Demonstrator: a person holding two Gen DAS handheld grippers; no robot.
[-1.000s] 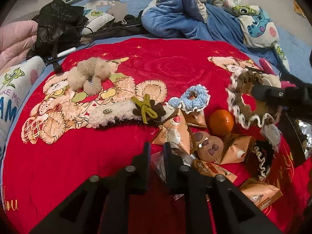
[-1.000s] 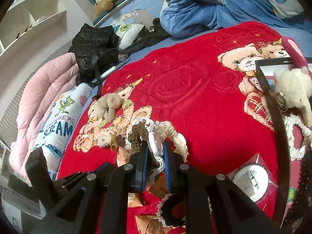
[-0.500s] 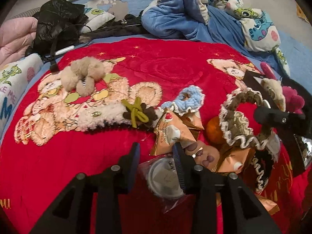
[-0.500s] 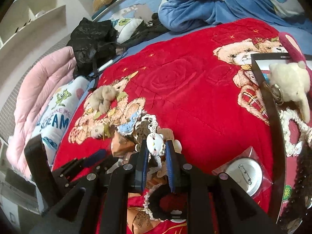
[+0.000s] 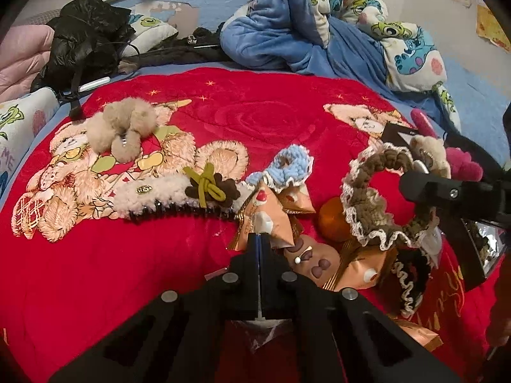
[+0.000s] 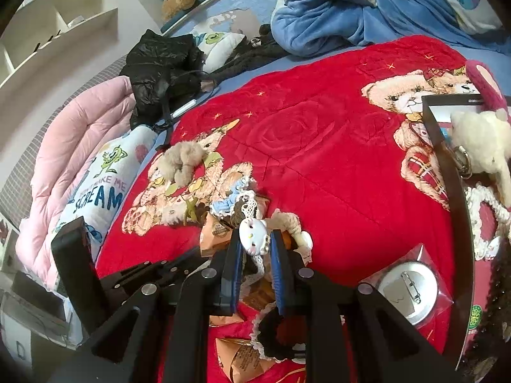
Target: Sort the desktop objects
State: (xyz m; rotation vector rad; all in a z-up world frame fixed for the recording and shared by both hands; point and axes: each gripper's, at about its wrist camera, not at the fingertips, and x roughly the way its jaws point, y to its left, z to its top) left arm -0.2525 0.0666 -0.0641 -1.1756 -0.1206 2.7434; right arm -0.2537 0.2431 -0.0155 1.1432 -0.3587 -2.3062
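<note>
- Scrunchie (image 5: pixel 377 204), brown with white lace edging and a white cat-face charm (image 6: pixel 253 235), hangs lifted above the red blanket (image 5: pixel 262 118), pinched by the right gripper (image 6: pixel 254 249) over the snack packets (image 5: pixel 265 220) and orange (image 5: pixel 332 223).
- Left gripper (image 5: pixel 259 242) has just snapped fully together; a clear plastic bag (image 5: pixel 265 332) shows below its fingers, but a hold on it cannot be made out.
- Blue scrunchie (image 5: pixel 284 169) lies just beyond the packets.

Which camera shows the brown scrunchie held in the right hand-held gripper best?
The left wrist view: the brown scrunchie hangs there as a whole open loop. The right wrist view shows only bunched ruffle and a cat charm between the pads of the right hand-held gripper.
</note>
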